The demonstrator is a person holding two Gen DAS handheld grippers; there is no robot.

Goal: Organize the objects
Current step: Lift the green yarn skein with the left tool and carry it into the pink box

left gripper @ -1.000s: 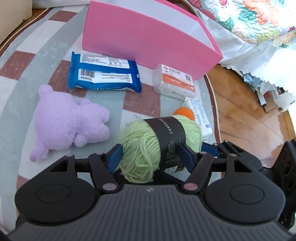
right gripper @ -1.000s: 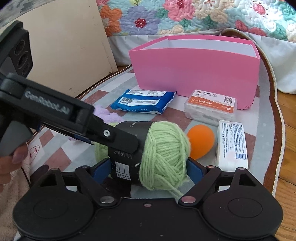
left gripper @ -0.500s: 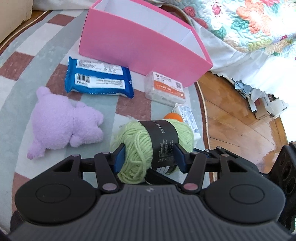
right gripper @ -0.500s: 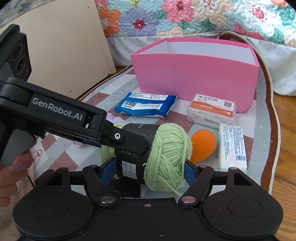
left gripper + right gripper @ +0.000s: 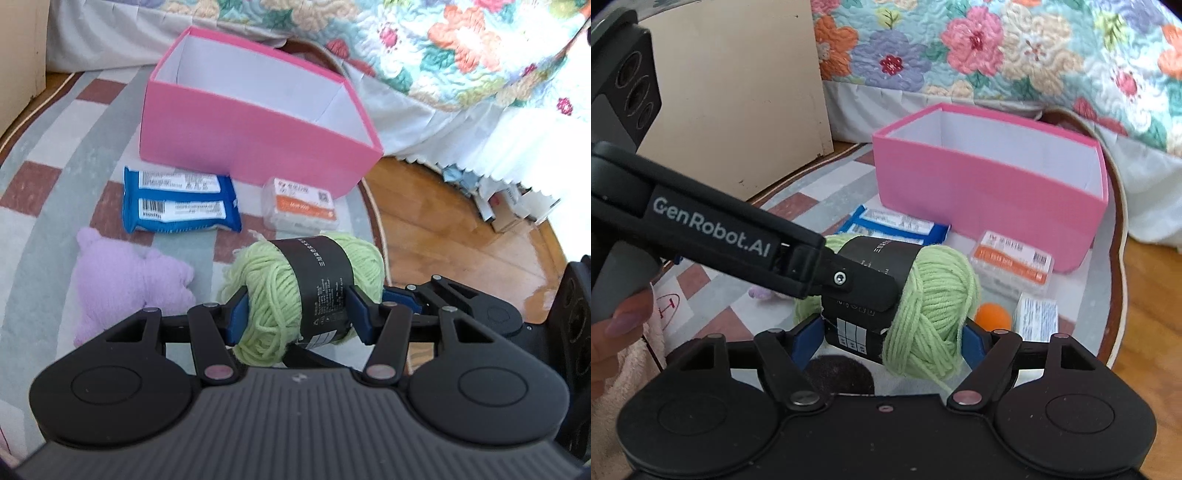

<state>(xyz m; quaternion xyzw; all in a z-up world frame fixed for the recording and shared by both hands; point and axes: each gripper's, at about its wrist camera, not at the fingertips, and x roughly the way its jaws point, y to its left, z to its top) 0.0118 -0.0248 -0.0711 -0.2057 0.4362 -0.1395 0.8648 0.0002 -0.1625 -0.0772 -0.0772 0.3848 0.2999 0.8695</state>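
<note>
A rug (image 5: 55, 192) with grey, white and brown checks covers a wooden floor (image 5: 461, 229) beside a bed draped in a flowered quilt (image 5: 997, 48). A pink box (image 5: 255, 136) with a white inside stands open on the rug near the bed. In front of it lie a blue packet (image 5: 177, 203) with white labels and a clear case (image 5: 301, 205) with an orange label, just beside each other. A purple plush toy (image 5: 125, 280) lies nearer the camera on the left. In the right wrist view an orange ball (image 5: 993, 315) and a small white packet (image 5: 1036, 314) show behind the yarn, close together.

The ball of green yarn (image 5: 306, 291), wrapped in a black paper band, is lifted off the rug and gripped by both claws at once. The left claw (image 5: 299, 314) pinches it, one blue pad on the loose green end and the other on the band side. The right claw (image 5: 882, 341) has the same ball between its blue pads, which touch its two sides while its jaws are opening a little. In the right wrist view the left tool's black arm crosses in front of the yarn, and fingers (image 5: 624, 321) of the person's hand wrap its grip at the left edge. A beige cabinet (image 5: 738, 92) stands behind, at the rug's edge.
</note>
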